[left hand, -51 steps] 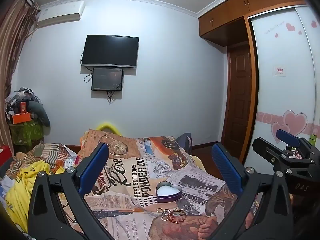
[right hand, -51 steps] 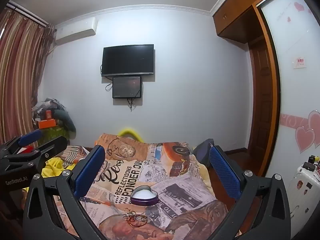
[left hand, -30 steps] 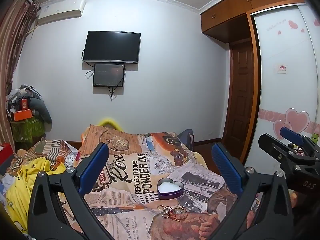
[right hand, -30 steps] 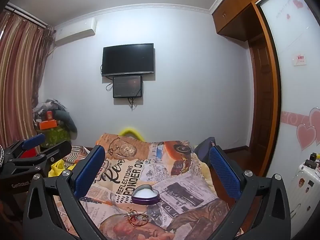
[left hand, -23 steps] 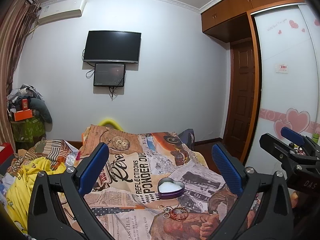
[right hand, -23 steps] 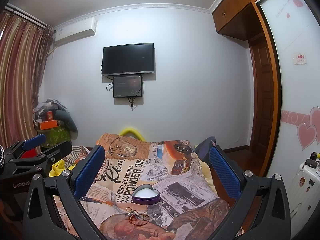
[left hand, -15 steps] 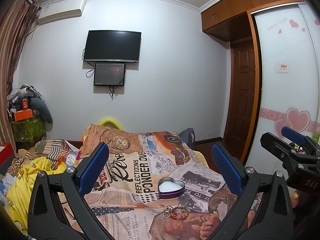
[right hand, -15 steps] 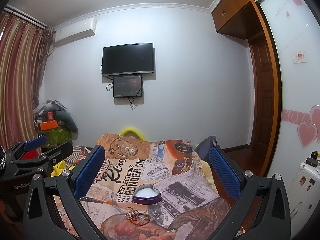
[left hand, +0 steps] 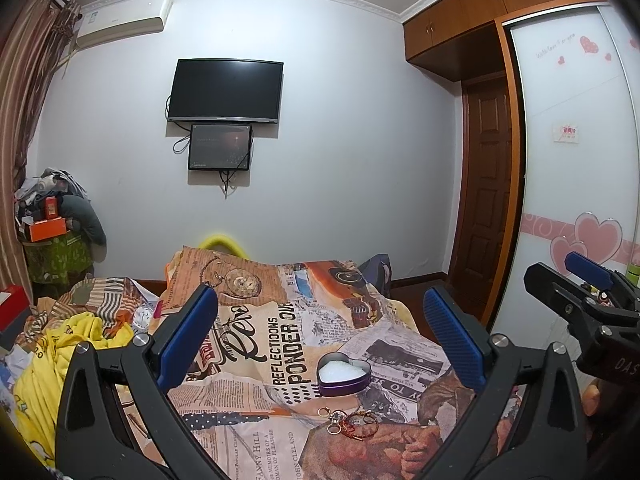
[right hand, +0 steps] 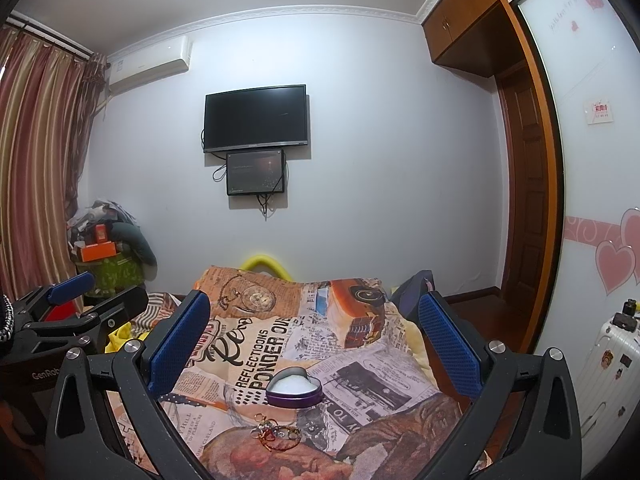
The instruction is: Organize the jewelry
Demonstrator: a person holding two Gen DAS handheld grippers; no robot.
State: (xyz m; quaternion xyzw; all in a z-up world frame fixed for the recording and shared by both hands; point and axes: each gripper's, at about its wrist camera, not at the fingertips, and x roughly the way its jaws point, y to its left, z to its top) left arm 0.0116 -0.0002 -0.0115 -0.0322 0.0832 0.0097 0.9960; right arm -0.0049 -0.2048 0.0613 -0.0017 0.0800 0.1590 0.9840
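My left tool (left hand: 320, 336) and right tool (right hand: 314, 332) gaped wide, empty; the heart tin (left hand: 343, 374) held white padding, jewelry (left hand: 352, 428) lay beside it.

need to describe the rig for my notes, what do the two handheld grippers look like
Both are matte black plastic frames with silver screws and two blue, finely textured finger pads. The left gripper shows pale "GenRob" lettering on its body in the right wrist view. The right gripper shows pale "DAS" lettering in the left wrist view. No cables or sleeves are clearly visible.
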